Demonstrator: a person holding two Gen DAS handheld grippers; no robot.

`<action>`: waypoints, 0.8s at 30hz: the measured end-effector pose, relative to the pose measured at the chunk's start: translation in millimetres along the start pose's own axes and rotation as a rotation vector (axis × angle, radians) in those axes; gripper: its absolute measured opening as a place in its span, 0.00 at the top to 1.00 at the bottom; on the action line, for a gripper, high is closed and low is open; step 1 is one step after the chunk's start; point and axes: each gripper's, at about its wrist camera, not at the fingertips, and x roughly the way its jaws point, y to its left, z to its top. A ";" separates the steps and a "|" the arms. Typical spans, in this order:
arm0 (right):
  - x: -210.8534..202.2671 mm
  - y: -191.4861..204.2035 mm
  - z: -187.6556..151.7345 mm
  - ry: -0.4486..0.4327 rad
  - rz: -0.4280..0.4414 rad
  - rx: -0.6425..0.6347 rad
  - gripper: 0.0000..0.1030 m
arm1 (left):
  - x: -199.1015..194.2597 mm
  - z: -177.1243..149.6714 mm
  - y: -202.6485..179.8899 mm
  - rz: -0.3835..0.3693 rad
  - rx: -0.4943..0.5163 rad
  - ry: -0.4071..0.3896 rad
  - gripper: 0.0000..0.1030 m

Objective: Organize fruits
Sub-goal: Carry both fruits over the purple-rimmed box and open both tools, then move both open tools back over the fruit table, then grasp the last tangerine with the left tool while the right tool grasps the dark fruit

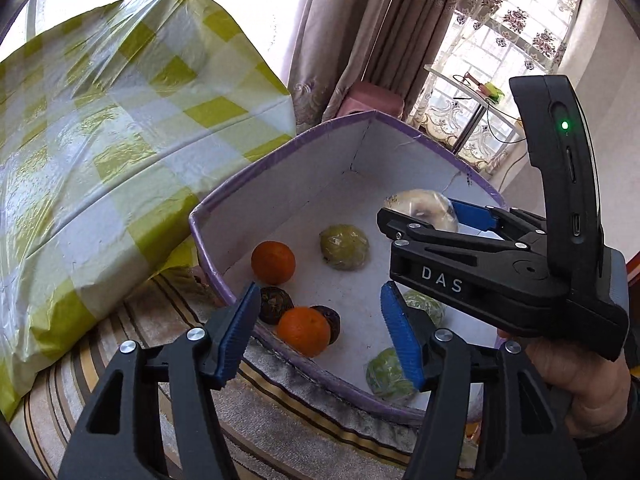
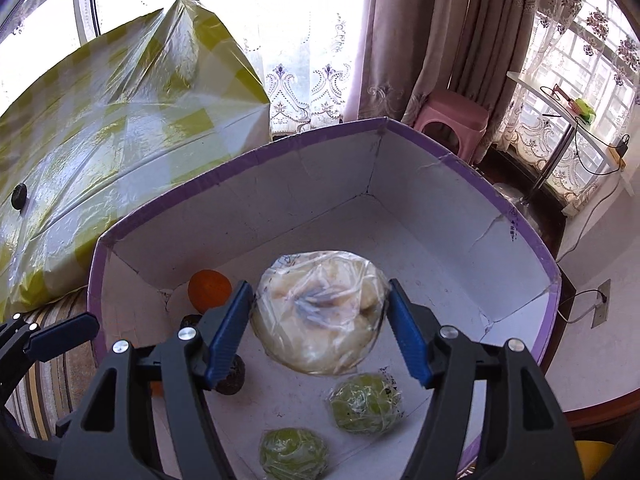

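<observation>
The left gripper [image 1: 320, 334] hung empty, jaws apart, over the box's [image 1: 280, 168] near rim. The right gripper [image 2: 320, 332] bracketed a pale wrapped fruit [image 2: 320, 312] inside the box; whether its pads pressed could not be told. Two oranges [image 1: 273, 262], dark fruits [image 1: 276, 304] and green wrapped fruits [image 2: 366, 402] already lay in the box. One dark fruit [image 2: 19, 196] remained outside, on the checkered cover [image 2: 120, 140] beyond the box, so the sorting seemed nearly done.

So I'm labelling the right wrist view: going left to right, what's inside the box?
Orange → pale wrapped fruit, between the right gripper's fingers → green wrapped fruit nearer the camera, all in the purple-rimmed box.
</observation>
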 end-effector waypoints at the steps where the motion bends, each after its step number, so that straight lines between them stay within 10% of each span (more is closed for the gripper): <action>1: -2.4 0.1 1.1 -0.011 -0.001 0.001 0.18 | -2.8 -0.8 2.2 -0.004 -0.008 -0.006 0.39; 10: -10.2 54.4 24.7 -0.066 0.123 -0.043 0.09 | -74.2 -16.6 80.6 0.167 -0.186 -0.150 0.38; 18: -19.1 194.1 54.8 -0.117 0.335 -0.247 0.08 | -167.0 -61.8 222.8 0.463 -0.517 -0.259 0.38; 24: -27.7 295.5 68.4 -0.151 0.427 -0.387 0.08 | -190.6 -80.0 294.0 0.511 -0.636 -0.253 0.38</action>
